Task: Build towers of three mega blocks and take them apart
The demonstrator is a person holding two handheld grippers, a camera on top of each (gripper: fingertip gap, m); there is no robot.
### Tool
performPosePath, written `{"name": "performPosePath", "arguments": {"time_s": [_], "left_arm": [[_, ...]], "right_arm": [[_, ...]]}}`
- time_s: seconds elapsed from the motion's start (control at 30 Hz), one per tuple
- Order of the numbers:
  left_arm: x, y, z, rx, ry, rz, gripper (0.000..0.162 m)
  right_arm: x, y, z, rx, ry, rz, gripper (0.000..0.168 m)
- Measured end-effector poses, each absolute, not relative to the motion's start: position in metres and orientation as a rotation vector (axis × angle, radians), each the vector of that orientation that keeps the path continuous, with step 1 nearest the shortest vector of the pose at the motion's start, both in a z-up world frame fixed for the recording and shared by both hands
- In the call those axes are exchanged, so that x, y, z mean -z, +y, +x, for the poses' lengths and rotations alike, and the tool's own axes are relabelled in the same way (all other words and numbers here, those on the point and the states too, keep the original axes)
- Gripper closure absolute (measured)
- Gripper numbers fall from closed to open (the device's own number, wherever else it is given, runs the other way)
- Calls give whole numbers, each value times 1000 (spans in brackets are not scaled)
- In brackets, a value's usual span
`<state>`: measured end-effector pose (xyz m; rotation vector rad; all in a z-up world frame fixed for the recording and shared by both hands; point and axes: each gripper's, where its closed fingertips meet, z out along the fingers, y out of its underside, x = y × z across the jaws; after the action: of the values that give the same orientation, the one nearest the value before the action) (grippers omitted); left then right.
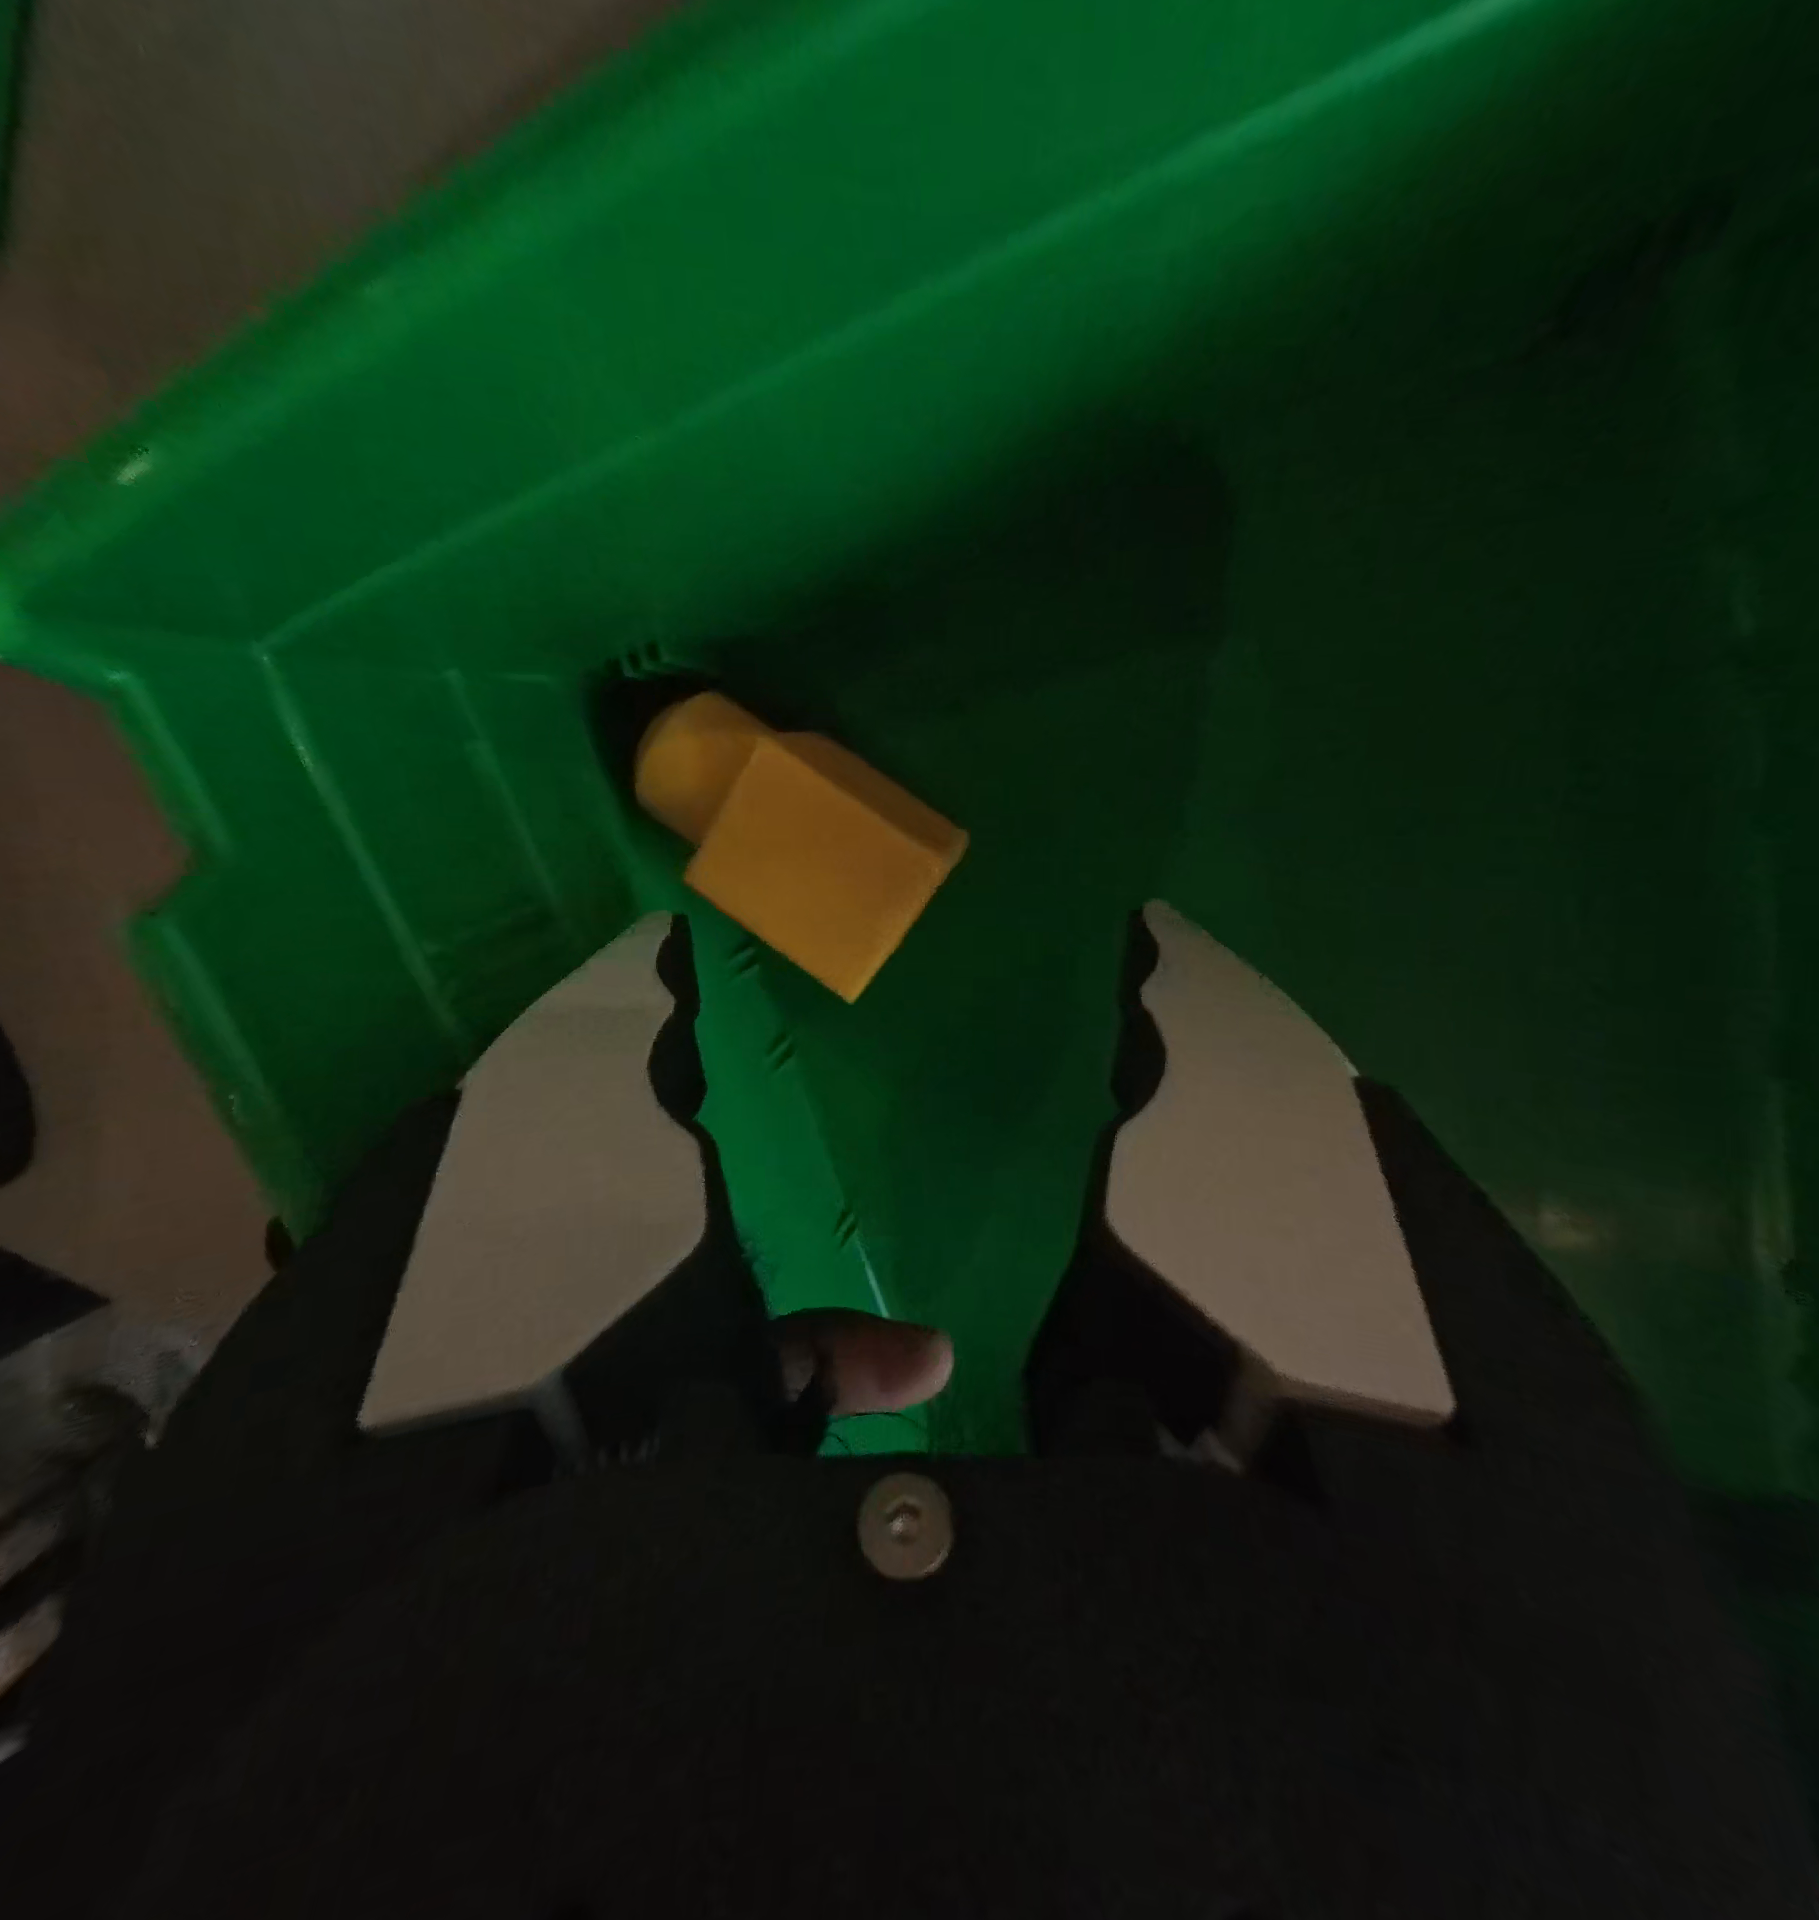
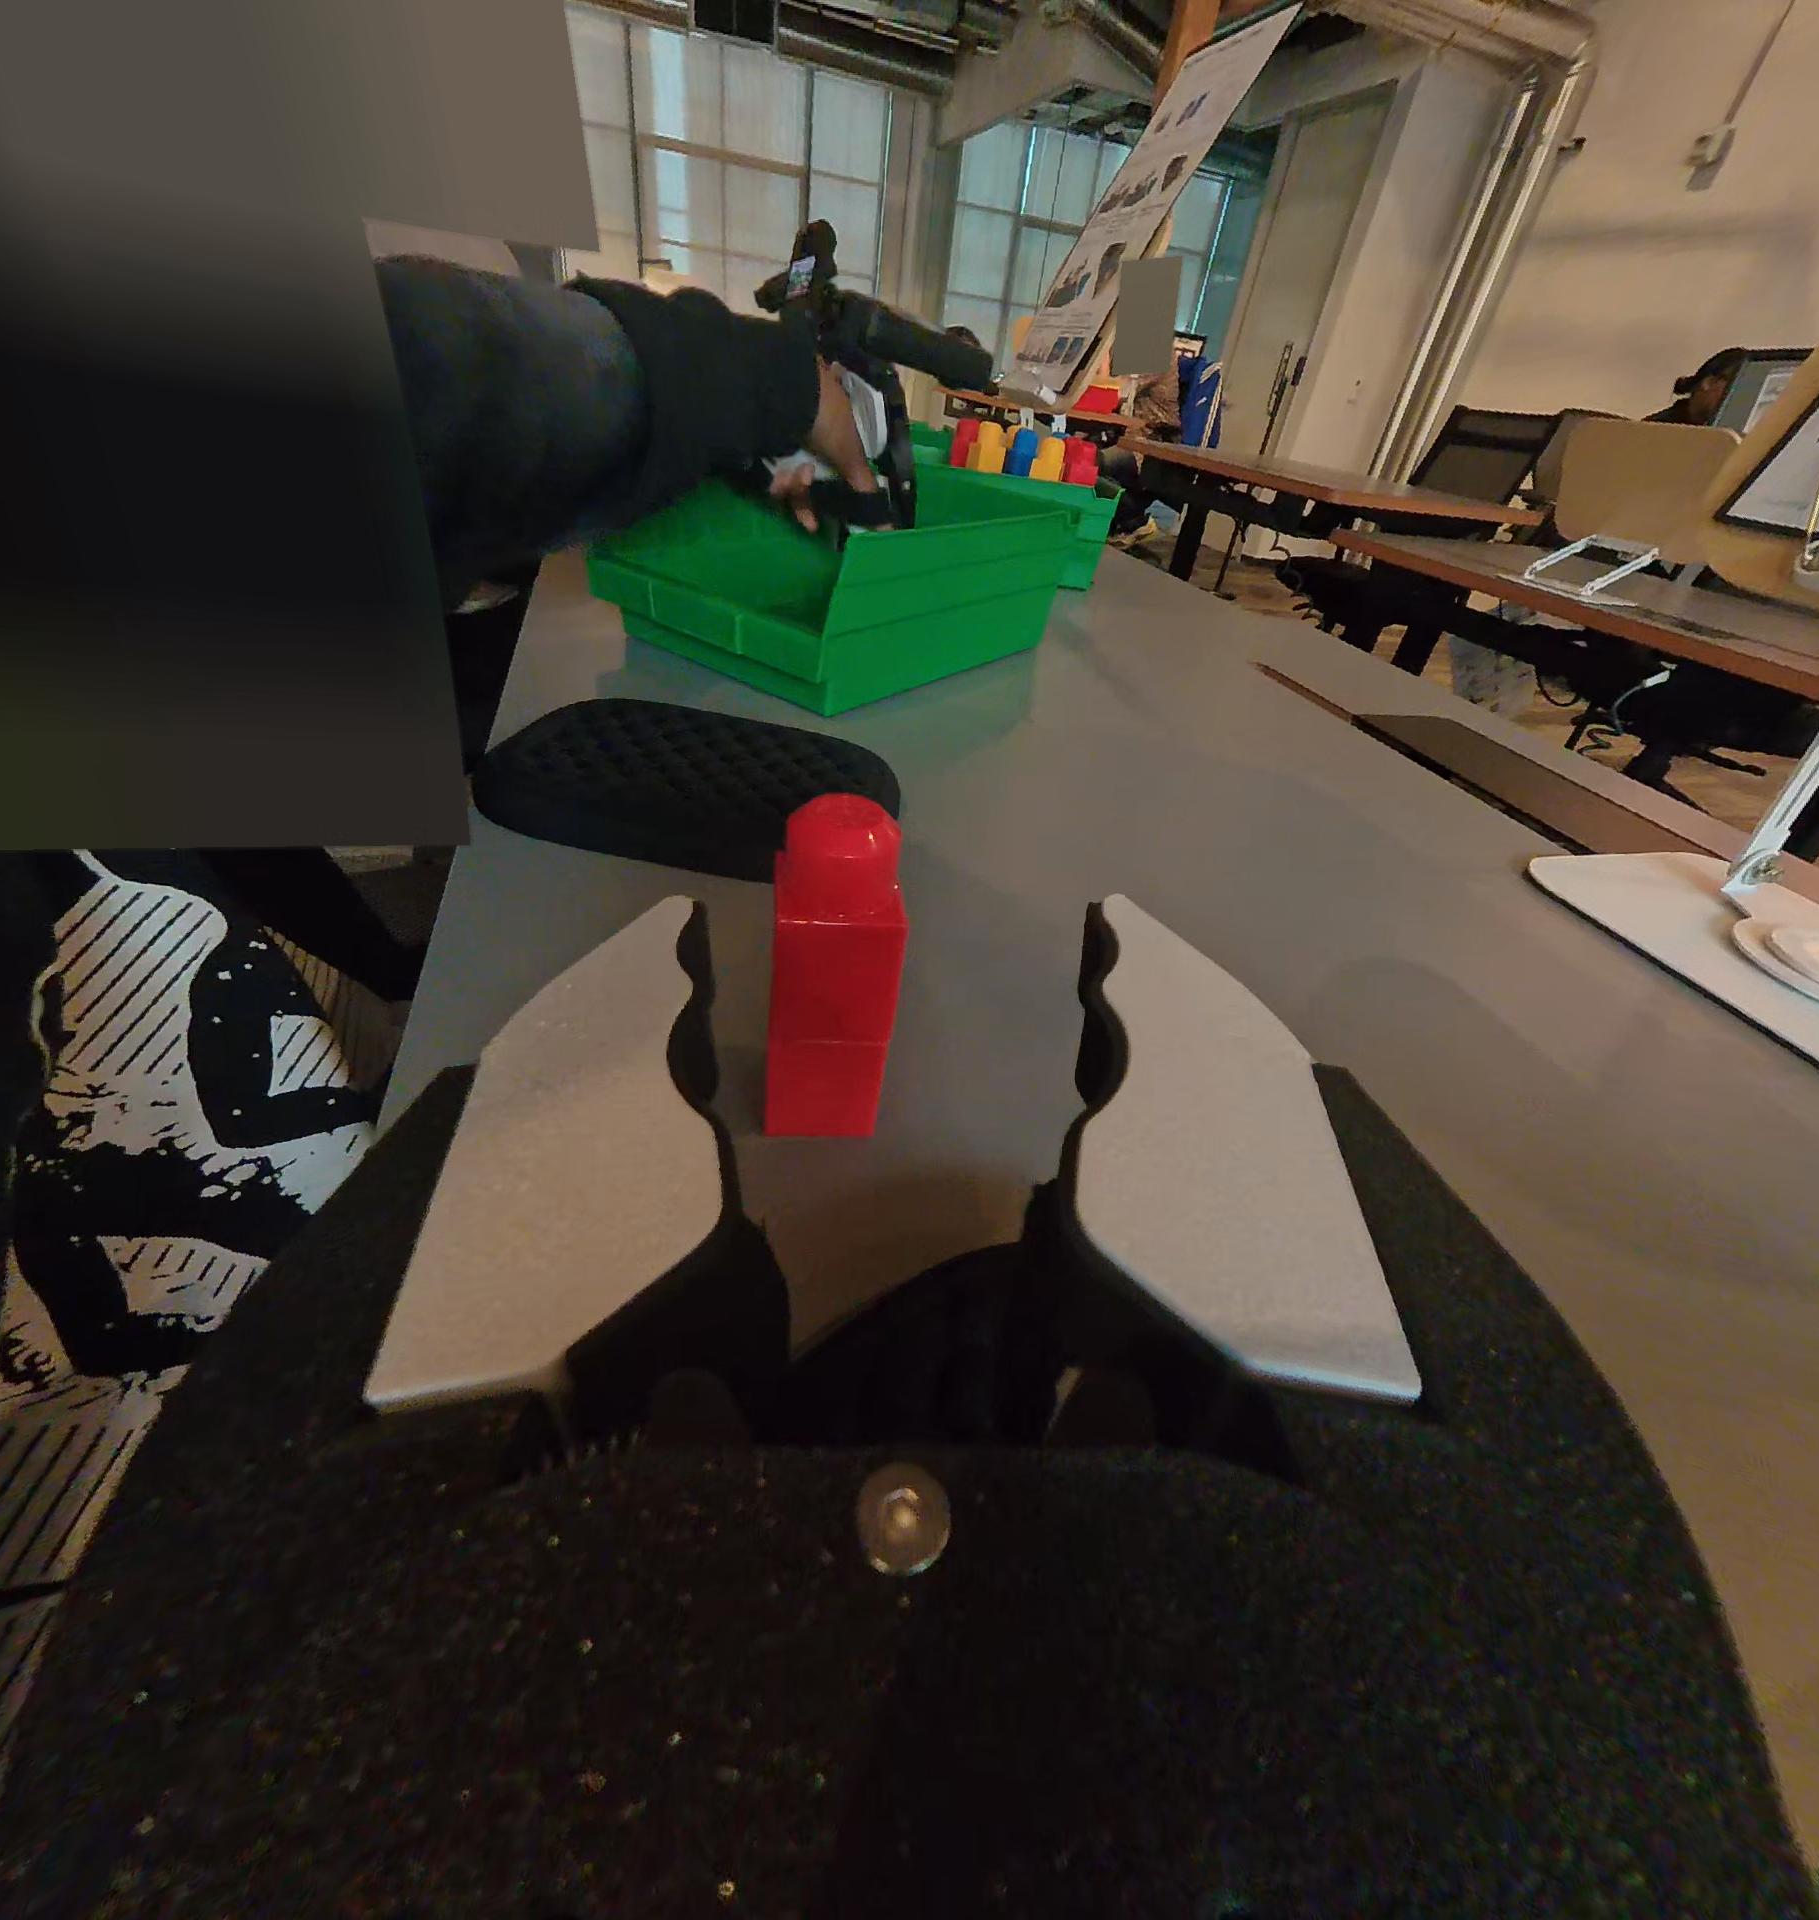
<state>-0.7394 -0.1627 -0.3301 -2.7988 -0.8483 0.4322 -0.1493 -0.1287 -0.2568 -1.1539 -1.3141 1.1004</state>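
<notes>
In the left wrist view, a yellow mega block (image 1: 796, 842) lies on its side inside a green bin (image 1: 884, 416). My left gripper (image 1: 910, 935) is open just short of the block, which sits toward its left finger. In the right wrist view, a stack of two red mega blocks (image 2: 834, 977) stands upright on the grey table (image 2: 1248, 831). My right gripper (image 2: 894, 914) is open, with the red stack between the fingertips, nearer the left one and touching neither. The left gripper (image 2: 863, 499) shows farther off, reaching into the green bin (image 2: 843, 592).
A black waffle-textured pad (image 2: 676, 779) lies behind the red stack. A second green bin (image 2: 1050, 499) with several red, yellow and blue blocks stands behind the first. A white lamp base (image 2: 1715, 956) sits at the right. The table's left edge is close to the stack. Left tips to right tips: about 60 centimetres.
</notes>
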Motion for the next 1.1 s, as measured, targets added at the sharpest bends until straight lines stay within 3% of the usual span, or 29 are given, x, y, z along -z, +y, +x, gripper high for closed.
{"name": "performPosePath", "arguments": {"time_s": [0.2,0.4,0.57,0.87,1.1], "left_arm": [[338,-162,-754,-493,-969,-2713,98],[340,-160,-763,-611,-975,-2694,101],[339,-167,-767,-709,-908,-2752,122],[326,-158,-742,-428,-754,-2720,125],[276,-137,-703,-206,-507,-2428,125]], "right_arm": [[254,-128,-147,-1112,-1295,-1143,102],[251,-129,-145,-1128,-1275,-1123,106],[252,-129,-145,-1120,-1282,-1127,106],[254,-128,-147,-1113,-1288,-1141,107],[255,-127,-147,-1114,-1290,-1152,108]]}}
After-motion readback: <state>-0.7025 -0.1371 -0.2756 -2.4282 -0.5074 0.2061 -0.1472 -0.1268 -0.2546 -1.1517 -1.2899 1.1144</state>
